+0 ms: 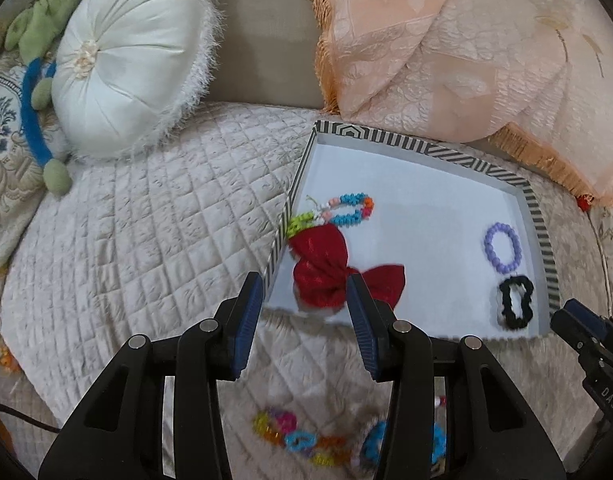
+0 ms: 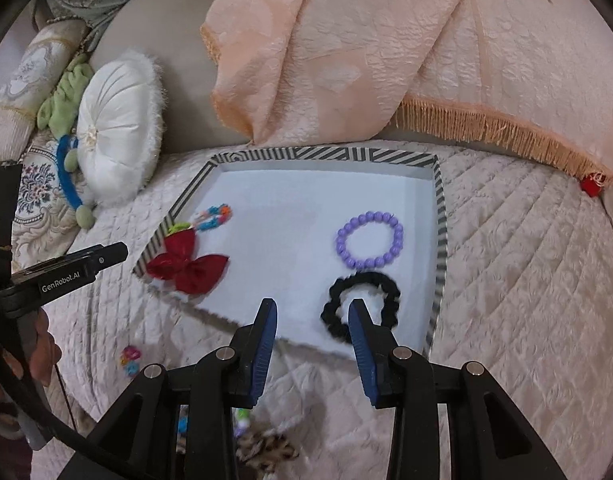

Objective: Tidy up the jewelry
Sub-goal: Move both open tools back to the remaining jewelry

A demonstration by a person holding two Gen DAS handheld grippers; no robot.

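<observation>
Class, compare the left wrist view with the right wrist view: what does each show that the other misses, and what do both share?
Only the left wrist view shows the colourful chain bracelet on the quilt beneath the left tongs. Only the right wrist view shows a leopard-print piece below the right tongs and a hand. Both share the striped tray holding the red bow, beaded bracelet, purple bracelet and black scrunchie. Both tongs are open and empty.
</observation>
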